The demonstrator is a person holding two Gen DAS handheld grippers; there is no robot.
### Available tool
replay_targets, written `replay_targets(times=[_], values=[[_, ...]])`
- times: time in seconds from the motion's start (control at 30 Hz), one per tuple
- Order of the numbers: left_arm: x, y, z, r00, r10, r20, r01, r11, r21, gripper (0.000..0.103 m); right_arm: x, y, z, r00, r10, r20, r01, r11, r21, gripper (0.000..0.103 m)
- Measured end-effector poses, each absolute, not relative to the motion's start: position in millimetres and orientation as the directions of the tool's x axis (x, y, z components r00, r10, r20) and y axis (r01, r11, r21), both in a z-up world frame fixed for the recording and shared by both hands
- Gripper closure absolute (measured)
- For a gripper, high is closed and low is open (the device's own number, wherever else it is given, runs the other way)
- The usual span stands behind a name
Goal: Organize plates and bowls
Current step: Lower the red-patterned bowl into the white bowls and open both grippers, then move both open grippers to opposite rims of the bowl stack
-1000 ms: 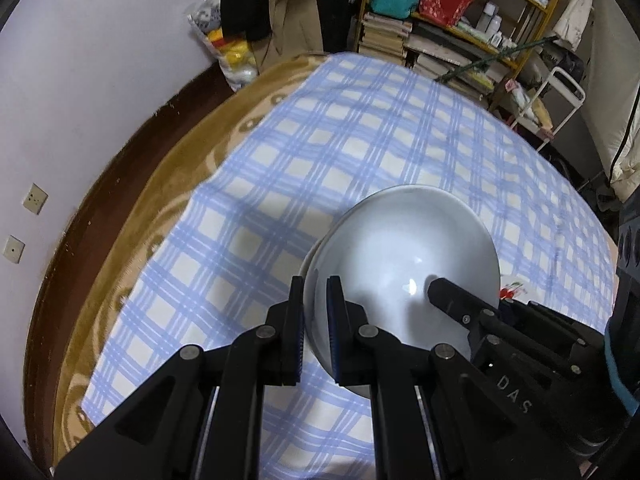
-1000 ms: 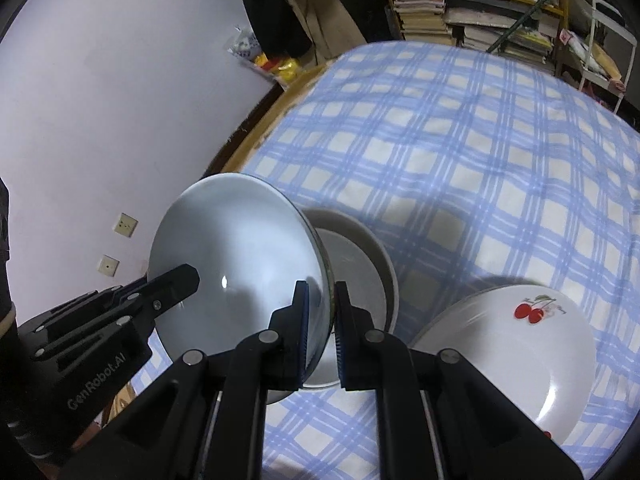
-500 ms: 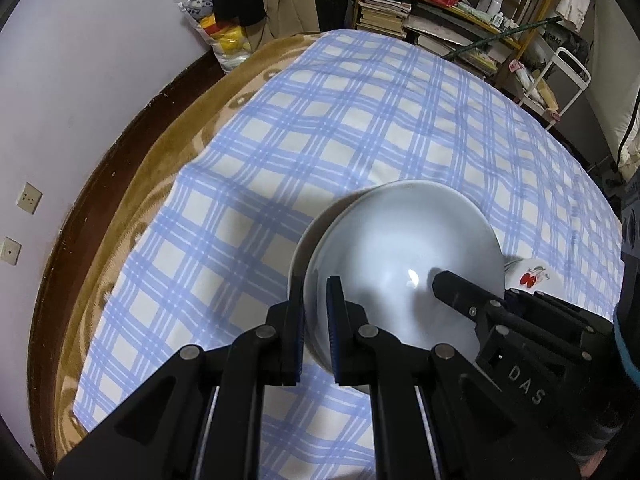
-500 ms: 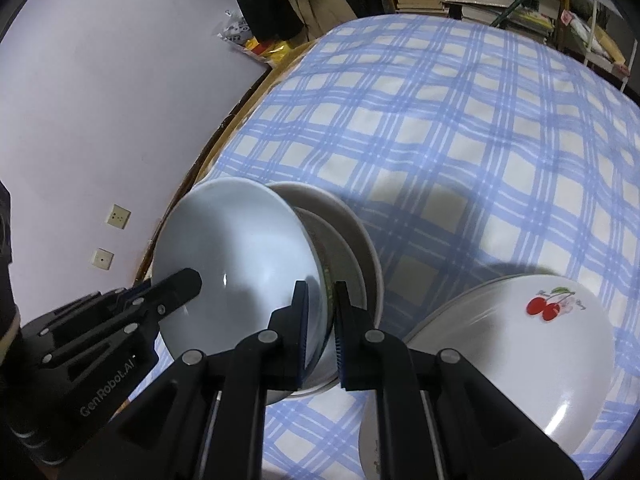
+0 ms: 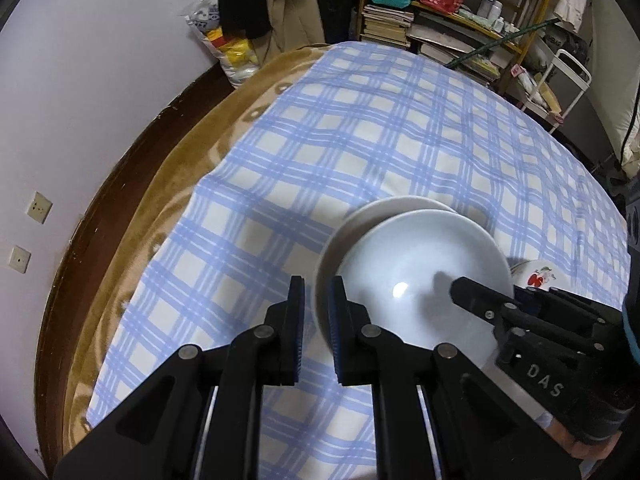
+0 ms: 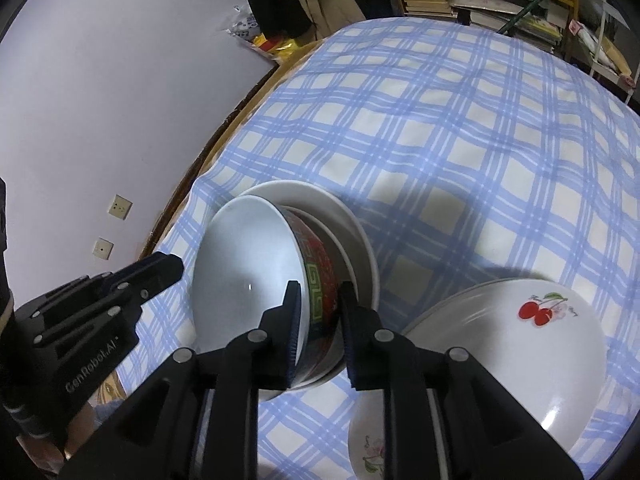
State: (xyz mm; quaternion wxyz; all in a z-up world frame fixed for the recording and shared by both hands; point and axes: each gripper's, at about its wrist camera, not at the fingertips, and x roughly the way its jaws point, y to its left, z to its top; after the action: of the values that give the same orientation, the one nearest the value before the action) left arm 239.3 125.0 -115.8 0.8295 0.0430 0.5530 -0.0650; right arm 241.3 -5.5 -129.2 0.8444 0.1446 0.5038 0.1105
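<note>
A bowl (image 6: 248,264), white inside with a red and green pattern outside, rests tilted in a larger white bowl (image 6: 354,232) on the blue checked cloth (image 6: 440,120). My right gripper (image 6: 319,320) straddles its near wall. Its jaws are opening and the pads no longer press. In the left wrist view the same bowl (image 5: 420,276) sits in the larger bowl (image 5: 392,206). My left gripper (image 5: 316,320) straddles its left rim, jaws opening, with cloth showing beside the rim. A cherry plate (image 6: 520,340) lies to the right.
A second flowered plate (image 6: 368,452) lies under the cherry plate. A brown blanket (image 5: 132,280) and dark wooden edge (image 5: 80,264) border the cloth on the left, by a pale wall. Shelves of books (image 5: 440,28) and a white cart (image 5: 568,80) stand beyond the far edge.
The patterned bowl has come down into the larger white bowl and now leans in it. Both grippers' jaws have parted a little around its rim.
</note>
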Motion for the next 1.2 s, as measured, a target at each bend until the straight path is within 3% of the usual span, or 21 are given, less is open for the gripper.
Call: replay_targets(times=[0.37,0.43,0.57,0.67,0.87,1.0,1.2], values=[[235,146,-116,0.386,-0.048,-0.921,0.105,0.994,-0.008,0.086,232,-23,-105,0.537,0.336,-0.774,-0.019,0.922,0.386,0.069],[234,147,-117,0.383,-0.055,-0.922,0.113,0.994,-0.012,0.085,229,-28,-100,0.559,0.335,-0.759,-0.004,0.916,0.402,0.053],[233,147,-116,0.396,-0.034,-0.918,0.123,0.992,0.016,0.081,223,-38,-94,0.581,0.317,-0.749,0.004,0.920,0.393,0.048],[232,148,-115,0.404,-0.030,-0.914,0.115,0.993,0.018,0.072,222,-46,-91,0.581,0.300,-0.757,0.015,0.925,0.379,0.042],[234,149,-110,0.442,-0.013,-0.897,0.108,0.993,0.040,0.048,220,-64,-88,0.600,0.237,-0.764,0.034,0.947,0.320,0.011],[239,153,-110,0.447,-0.016,-0.894,0.088,0.996,0.026,0.028,221,-74,-90,0.606,0.192,-0.772,0.044,0.961,0.274,0.005],[246,155,-117,0.419,-0.016,-0.908,0.076,0.997,0.017,0.028,229,-77,-102,0.567,0.193,-0.801,0.059,0.960,0.272,0.005]])
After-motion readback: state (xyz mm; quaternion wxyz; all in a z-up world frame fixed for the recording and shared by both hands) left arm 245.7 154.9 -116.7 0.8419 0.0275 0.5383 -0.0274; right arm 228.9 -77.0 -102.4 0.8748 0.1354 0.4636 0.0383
